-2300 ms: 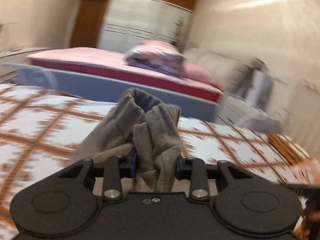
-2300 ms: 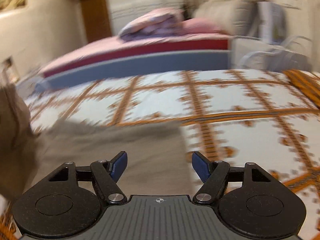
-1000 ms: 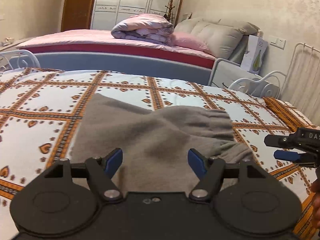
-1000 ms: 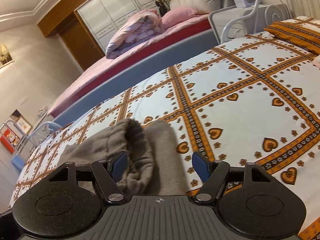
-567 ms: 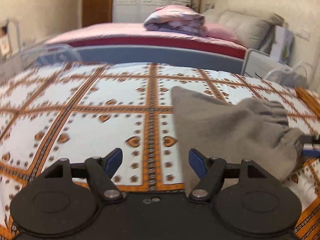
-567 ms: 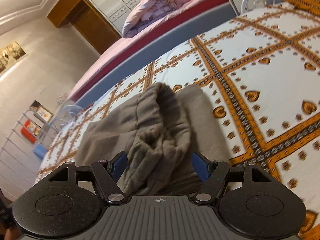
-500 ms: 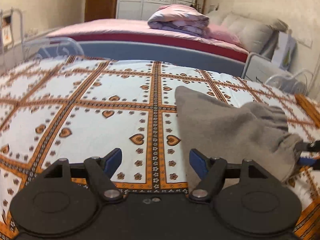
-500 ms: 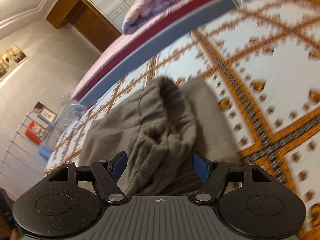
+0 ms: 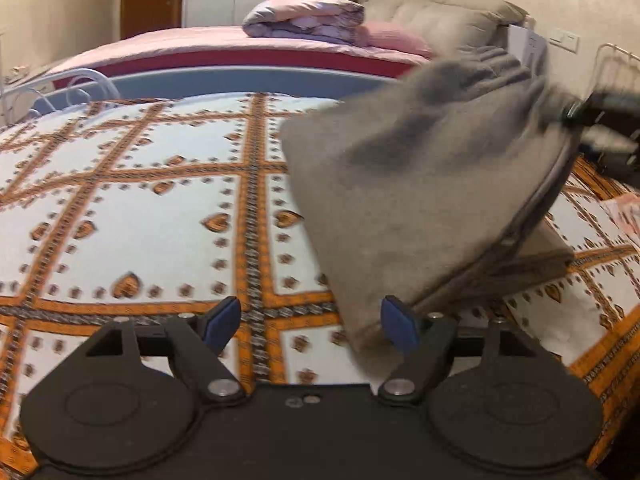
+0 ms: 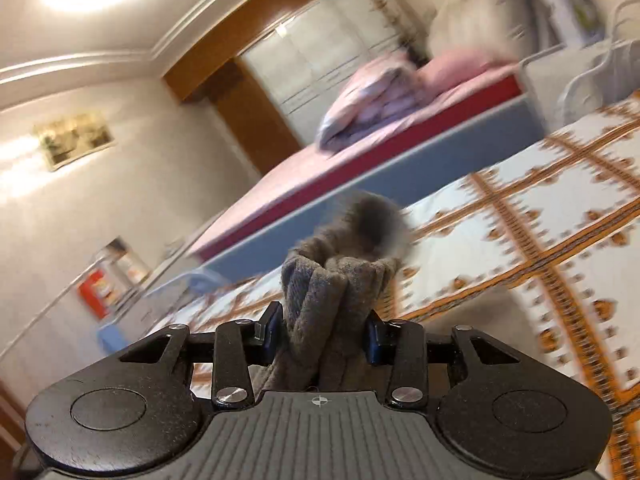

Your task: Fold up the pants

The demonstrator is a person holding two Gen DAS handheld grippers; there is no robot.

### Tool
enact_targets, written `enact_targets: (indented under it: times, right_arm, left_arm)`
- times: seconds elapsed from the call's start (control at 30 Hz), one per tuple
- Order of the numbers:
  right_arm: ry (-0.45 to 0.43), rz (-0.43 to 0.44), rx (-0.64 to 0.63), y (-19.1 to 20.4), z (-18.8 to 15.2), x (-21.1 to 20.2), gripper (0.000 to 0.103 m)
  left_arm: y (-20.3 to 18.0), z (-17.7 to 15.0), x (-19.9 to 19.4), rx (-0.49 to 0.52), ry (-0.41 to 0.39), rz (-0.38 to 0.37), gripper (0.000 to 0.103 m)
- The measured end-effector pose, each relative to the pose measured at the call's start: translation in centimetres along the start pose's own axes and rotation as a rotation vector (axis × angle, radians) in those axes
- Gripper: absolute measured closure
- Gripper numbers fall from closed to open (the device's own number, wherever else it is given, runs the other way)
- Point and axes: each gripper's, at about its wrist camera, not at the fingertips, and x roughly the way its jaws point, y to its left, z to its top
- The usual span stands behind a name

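Observation:
The grey pants (image 9: 420, 200) are folded and partly lifted off the patterned bedspread (image 9: 140, 200). My right gripper (image 10: 322, 330) is shut on a bunched end of the pants (image 10: 336, 292) and holds it raised; it also shows at the right edge of the left wrist view (image 9: 592, 116). My left gripper (image 9: 310, 322) is open and empty, low over the bedspread, with its right finger beside the lower corner of the pants.
A second bed (image 9: 224, 46) with a pink sheet, a folded quilt (image 9: 304, 14) and pillows stands behind. A white metal bed frame (image 9: 616, 64) is at the right. A wardrobe (image 10: 320, 52) and a wall shelf (image 10: 108, 276) are at the back.
My right gripper has shut on the bunched end of the pants and lifted it up and over to the right. My left gripper stays open and low.

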Motion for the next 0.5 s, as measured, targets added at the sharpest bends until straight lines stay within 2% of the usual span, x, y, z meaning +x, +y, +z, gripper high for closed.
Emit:
enact_targets:
  times: [0.03,0.1,0.13,0.17,0.23,0.27,0.33,0.5]
  right_arm:
    - [0.025,-0.053,0.018,-1.0,-0.3,0.4,0.063]
    - [0.155,-0.171,0.111,-4.2,-1.7,2.5,0.062]
    - [0.226,-0.211,0.171,-5.8,-2.6,3.4,0.062]
    - [0.253,-0.224,0.225,-7.0,-3.2,3.6,0.062]
    - [0.231,-0.182,0.274,-7.8,-3.2,3.1,0.062]
    - [0.228,-0.173,0.256,-7.6,-2.9,2.9,0.062]
    - [0.224,-0.172,0.227,-7.2,-2.7,2.6,0.062]
    - [0.23,-0.165,0.261,-8.4,-3.0,2.2,0.062]
  left_arm:
    - [-0.3,-0.1,0.2,0.008,0.001,0.005,0.034]
    - [-0.6,-0.2,0.4,0.005,0.006,0.006,0.032]
    - [-0.6,-0.2,0.3,-0.004,0.005,0.008,0.031]
    - [-0.6,-0.2,0.2,-0.011,0.003,0.01,0.032]
    - [-0.6,-0.3,0.1,-0.018,0.005,0.005,0.033]
    - [-0.7,-0.4,0.1,-0.017,0.003,0.001,0.033]
    - [-1.0,-0.6,-0.1,-0.01,0.004,0.003,0.033]
    - [-2.0,-1.5,0.5,0.025,0.022,0.021,0.035]
